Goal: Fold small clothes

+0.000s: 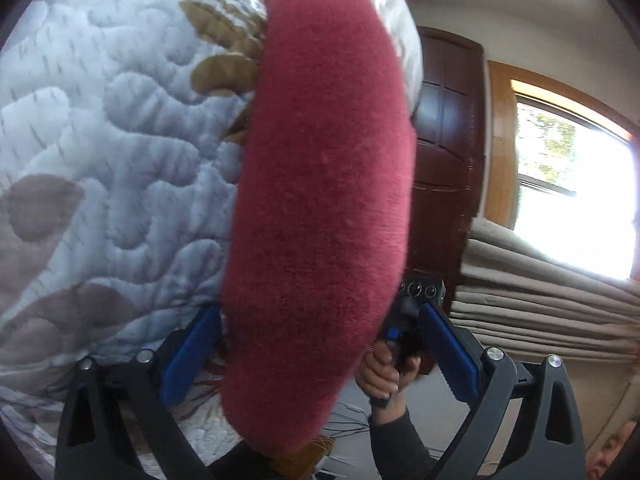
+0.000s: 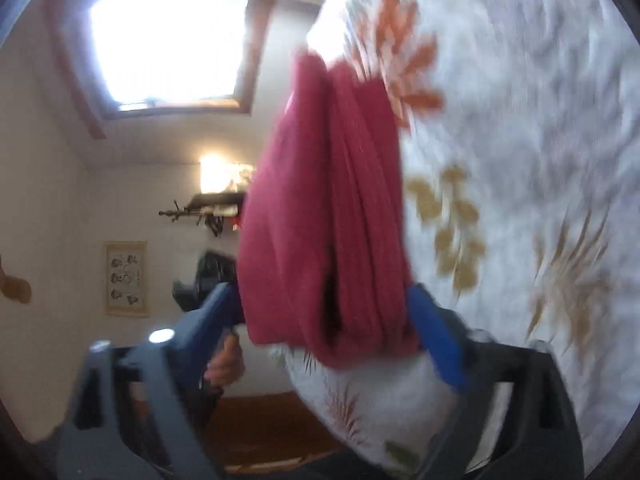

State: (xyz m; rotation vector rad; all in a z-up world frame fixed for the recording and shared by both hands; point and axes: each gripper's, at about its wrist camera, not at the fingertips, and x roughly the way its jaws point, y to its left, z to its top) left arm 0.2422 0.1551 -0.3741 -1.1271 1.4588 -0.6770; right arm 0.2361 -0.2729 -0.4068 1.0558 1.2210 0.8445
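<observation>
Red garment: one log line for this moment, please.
item: red garment | left tongs: open around it | right tongs: gripping bunched end | below: quilted bedspread

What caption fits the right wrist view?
Right gripper clamps a bunched red garment held up beside the leaf-print quilt, window behind.

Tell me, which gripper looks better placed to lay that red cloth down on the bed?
Probably right: the right gripper has the red cloth between its fingers, while the left gripper's fingers stand wide apart.
</observation>
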